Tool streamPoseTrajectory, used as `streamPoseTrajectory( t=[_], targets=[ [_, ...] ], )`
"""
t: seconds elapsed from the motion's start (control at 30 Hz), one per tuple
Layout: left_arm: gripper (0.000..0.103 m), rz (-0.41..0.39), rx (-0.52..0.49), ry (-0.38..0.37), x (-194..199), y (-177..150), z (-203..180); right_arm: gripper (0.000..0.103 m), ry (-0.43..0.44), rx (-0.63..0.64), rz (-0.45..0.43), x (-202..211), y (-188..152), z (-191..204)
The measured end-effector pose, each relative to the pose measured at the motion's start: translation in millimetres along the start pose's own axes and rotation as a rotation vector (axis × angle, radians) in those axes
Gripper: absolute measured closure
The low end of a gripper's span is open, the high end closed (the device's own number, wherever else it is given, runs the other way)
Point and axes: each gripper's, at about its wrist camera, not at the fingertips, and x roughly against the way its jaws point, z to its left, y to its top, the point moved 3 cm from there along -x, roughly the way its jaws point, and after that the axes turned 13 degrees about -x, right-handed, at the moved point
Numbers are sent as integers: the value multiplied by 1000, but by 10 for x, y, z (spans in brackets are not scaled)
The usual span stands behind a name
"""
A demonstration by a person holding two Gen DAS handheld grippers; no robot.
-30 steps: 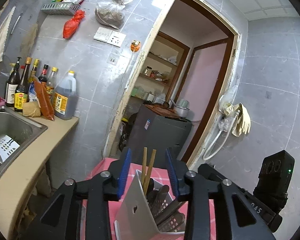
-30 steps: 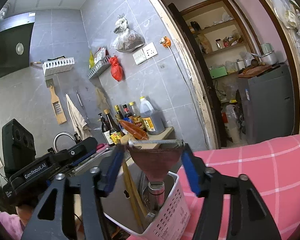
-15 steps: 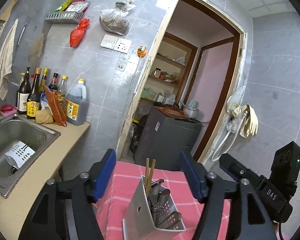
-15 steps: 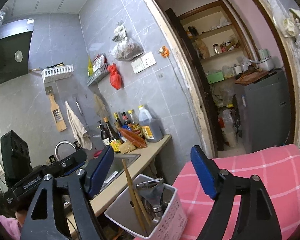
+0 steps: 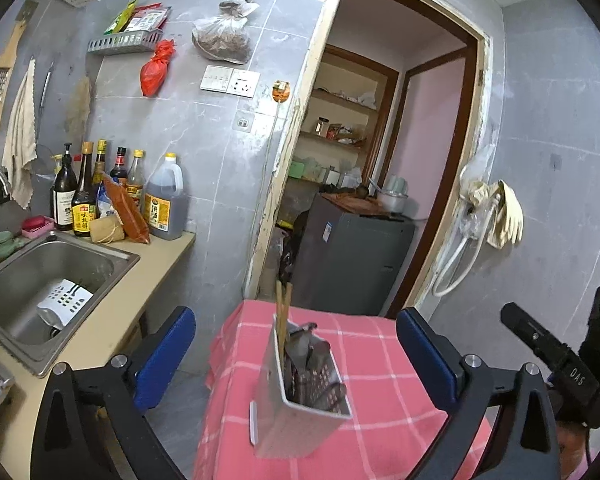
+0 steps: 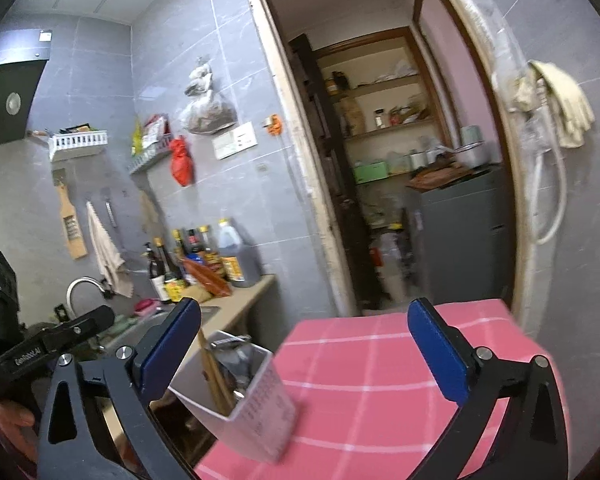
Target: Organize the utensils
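utensil holder on pink cloth | sink left | nothing blocking

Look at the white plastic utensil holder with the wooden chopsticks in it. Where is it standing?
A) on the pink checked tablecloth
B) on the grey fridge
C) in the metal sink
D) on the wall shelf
A: the white plastic utensil holder stands on the pink checked tablecloth, wooden chopsticks poking out the top.
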Motion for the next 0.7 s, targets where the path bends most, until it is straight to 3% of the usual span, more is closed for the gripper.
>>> streamPoseTrajectory(
  t=[0.33,0.7],
  targets=[
    [1,35,-48,-24,411,-171,-315,1,-149,47,-34,735,8,-174],
    [1,24,-76,-3,835,-419,-516,1,-219,88,-39,1344,-147,-194]
  ],
)
